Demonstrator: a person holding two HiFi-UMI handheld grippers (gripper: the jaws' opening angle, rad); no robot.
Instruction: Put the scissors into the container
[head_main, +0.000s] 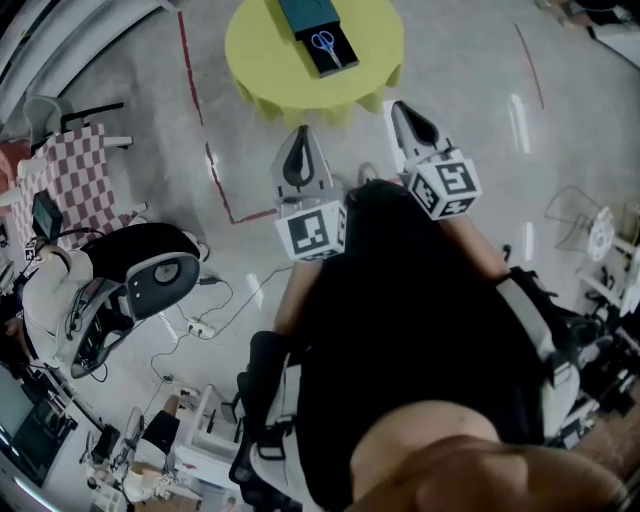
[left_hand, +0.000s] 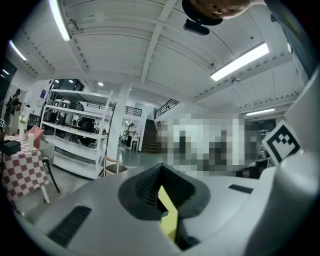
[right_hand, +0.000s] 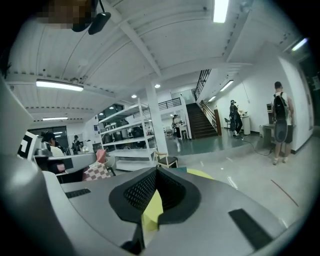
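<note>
Blue-handled scissors (head_main: 322, 42) lie inside a long dark container (head_main: 336, 55) on the round yellow table (head_main: 265, 50) at the top of the head view. Both grippers hang in the air short of the table's near edge, pointing towards it. The left gripper (head_main: 301, 135) has its jaws together and holds nothing. The right gripper (head_main: 402, 106) is likewise shut and empty. In the left gripper view, the left gripper (left_hand: 162, 187) shows only a sliver of yellow between its jaws. The right gripper (right_hand: 155, 192) shows the same in the right gripper view.
A red tape line (head_main: 215, 170) runs across the grey floor left of the table. A chequered table (head_main: 80, 175), a black and white chair (head_main: 150, 270) and cables (head_main: 215, 320) stand at the left. A wire rack (head_main: 590, 230) is at the right. People stand far off (right_hand: 279, 125).
</note>
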